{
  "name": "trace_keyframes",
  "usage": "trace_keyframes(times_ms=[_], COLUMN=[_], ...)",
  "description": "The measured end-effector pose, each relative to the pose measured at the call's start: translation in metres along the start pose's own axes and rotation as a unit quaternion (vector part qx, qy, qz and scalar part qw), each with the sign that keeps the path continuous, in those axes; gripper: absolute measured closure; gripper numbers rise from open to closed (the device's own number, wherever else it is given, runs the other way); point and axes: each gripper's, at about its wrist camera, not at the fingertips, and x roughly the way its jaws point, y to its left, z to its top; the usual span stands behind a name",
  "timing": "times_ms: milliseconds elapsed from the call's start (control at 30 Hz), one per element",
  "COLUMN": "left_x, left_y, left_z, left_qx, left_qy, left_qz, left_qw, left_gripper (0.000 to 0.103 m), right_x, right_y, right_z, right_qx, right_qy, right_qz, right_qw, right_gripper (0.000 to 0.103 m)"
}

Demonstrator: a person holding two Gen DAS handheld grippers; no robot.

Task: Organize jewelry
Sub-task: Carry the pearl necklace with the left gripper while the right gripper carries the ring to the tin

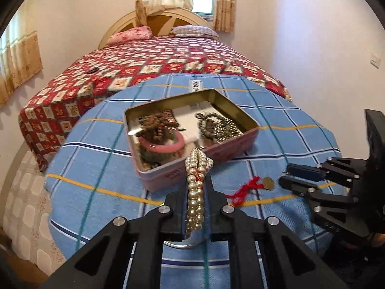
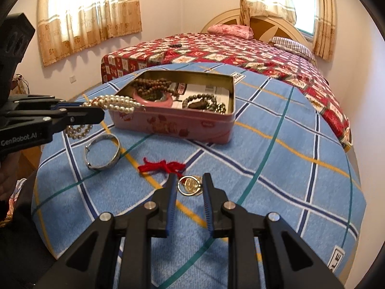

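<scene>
Bedroom, blue plaid cloth (image 1: 101, 168) before a red-quilted bed (image 1: 144, 65): jewelry sorting.

Left wrist view: left gripper (image 1: 196, 187) pinches a pearl necklace (image 1: 196, 185), strands hanging between its fingers, raised at the near edge of the pink tin (image 1: 211, 154); tin holds a pink bangle (image 1: 163, 144) and dark bead strings. Red cord (image 1: 243, 189) with gold pendant (image 1: 268, 183) lies right, near the right gripper (image 1: 285, 178).
Right wrist view: right gripper's jaws spread slightly, empty, flanking the pendant. Silver bangle (image 2: 102, 151) lies left, under the pearls; tin far centre.
</scene>
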Motion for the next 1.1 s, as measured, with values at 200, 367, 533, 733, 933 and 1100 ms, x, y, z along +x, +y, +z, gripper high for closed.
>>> trace_keyframes(times_ms=[200,367,533,733,933,1100], left_x=[0.002,-0.002,-0.004,0.005,0.019,0.030], left_y=[0.009,0.011,0.013,0.018,0.021,0.025], left_z=[0.006,0.014,0.025,0.035,0.046,0.055], left_qx=[-0.002,-0.002,0.001,0.006,0.013,0.016], left_qy=[-0.003,-0.013,-0.024,-0.024,-0.020,-0.016], left_qz=[0.012,0.011,0.015,0.027,0.039,0.045], left_qw=[0.9999,0.9999,0.9996,0.9993,0.9990,0.9987], left_gripper=[0.092,0.092,0.092,0.092,0.092,0.092], right_x=[0.002,0.004,0.003,0.006,0.015,0.022], right_y=[-0.005,-0.008,-0.016,-0.021,-0.021,-0.019], right_z=[0.019,0.031,0.045,0.056,0.072,0.082], right_qx=[-0.008,-0.016,-0.016,-0.021,-0.037,-0.044], right_qy=[-0.014,-0.021,-0.031,-0.035,-0.039,-0.042], right_qz=[-0.007,-0.012,-0.018,-0.023,-0.023,-0.022], right_qw=[1.000,1.000,0.999,0.999,0.998,0.998], right_gripper=[0.080,0.080,0.080,0.080,0.080,0.080])
